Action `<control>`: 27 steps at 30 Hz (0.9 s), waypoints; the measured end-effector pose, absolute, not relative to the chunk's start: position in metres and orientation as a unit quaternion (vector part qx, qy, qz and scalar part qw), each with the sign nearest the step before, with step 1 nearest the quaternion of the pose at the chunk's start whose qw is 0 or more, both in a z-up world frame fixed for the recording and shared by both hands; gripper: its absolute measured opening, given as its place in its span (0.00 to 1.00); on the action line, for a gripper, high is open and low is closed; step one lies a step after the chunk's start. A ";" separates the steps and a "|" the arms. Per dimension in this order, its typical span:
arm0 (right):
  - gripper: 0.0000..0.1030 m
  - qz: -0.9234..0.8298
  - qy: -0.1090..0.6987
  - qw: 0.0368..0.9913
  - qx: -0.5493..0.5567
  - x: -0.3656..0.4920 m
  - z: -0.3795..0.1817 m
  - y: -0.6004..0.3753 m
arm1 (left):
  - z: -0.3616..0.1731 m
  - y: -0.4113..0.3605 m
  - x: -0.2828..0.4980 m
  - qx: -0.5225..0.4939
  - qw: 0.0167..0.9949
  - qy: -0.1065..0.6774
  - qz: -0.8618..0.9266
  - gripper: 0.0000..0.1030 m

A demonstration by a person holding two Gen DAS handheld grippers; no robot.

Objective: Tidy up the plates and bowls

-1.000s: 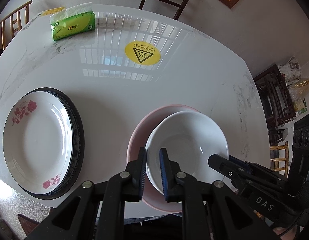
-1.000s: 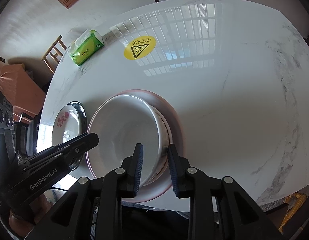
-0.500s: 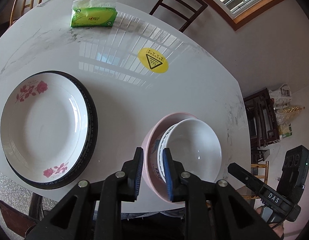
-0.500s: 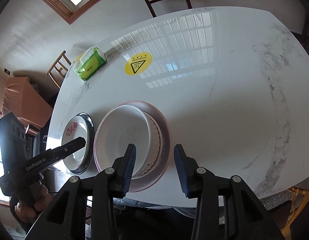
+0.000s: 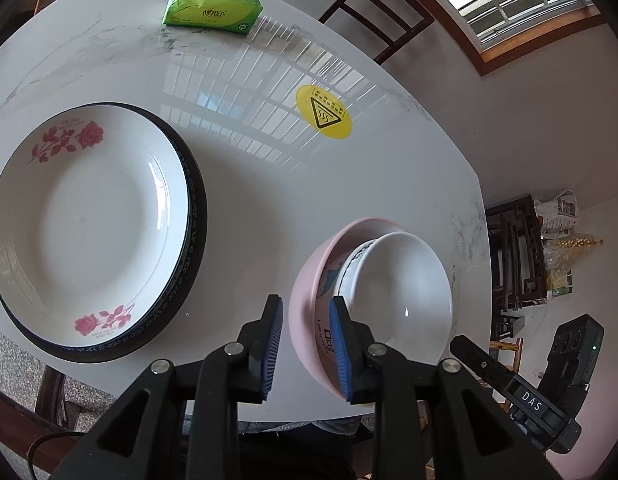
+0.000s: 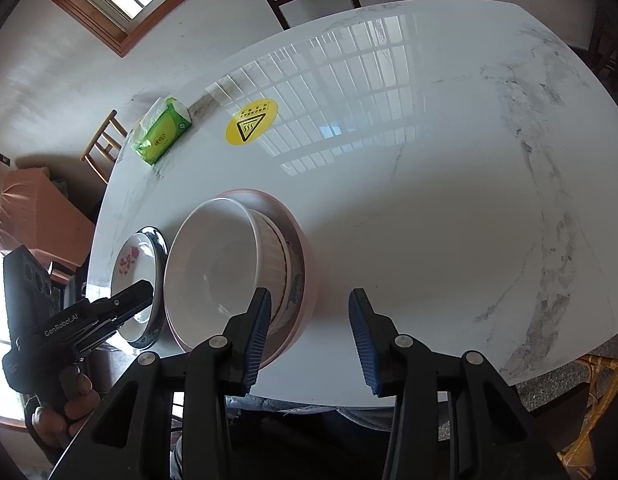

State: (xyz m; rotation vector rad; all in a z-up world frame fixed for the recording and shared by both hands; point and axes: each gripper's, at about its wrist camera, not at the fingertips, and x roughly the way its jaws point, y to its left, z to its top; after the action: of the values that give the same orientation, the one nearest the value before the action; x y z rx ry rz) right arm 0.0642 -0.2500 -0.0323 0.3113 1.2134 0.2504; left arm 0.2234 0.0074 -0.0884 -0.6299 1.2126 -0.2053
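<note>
Right now my left gripper (image 5: pixel 305 344) hangs over the near edge of the marble table (image 5: pixel 245 184), jaws opening, with bare tabletop showing between the blue pads and nothing clamped. Just to its right, nearly touching the right pad, sits the bowl stack: a pink bowl (image 5: pixel 309 280) at the bottom, a patterned bowl (image 5: pixel 341 268) nested in it, and a plain white bowl (image 5: pixel 401 292) on top, tilted toward the right. To the gripper's left lies the rose-patterned white plate (image 5: pixel 89 216), resting inside a dark-rimmed plate (image 5: pixel 197 216). Far ahead of the fingers I see a green tissue pack (image 5: pixel 213 10), and ahead to the right a yellow warning sticker (image 5: pixel 324 111).

My right gripper (image 6: pixel 309 332) has its jaws spread apart and empty, over bare table. The same stack sits just left of it; the left pad overlaps the stack's near rim in view, though I cannot tell if it touches. Beyond the stack, further left, the two plates lie under the tip of the other gripper.
</note>
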 end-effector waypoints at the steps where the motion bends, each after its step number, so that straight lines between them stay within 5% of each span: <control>1: 0.38 0.115 0.567 0.803 0.145 0.064 -0.033 -0.250 | -0.089 0.007 0.224 -0.292 0.770 0.560 -0.094 0.24; 27: 0.38 0.078 0.581 0.799 0.133 0.079 -0.062 -0.241 | -0.113 -0.005 0.235 -0.282 0.759 0.582 -0.078 0.24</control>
State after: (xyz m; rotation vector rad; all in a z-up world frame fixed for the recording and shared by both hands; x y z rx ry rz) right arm 0.0793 -0.2412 -0.0624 0.2859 1.2478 0.1668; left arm 0.2347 -0.0053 -0.1134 -0.6147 1.2670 -0.1706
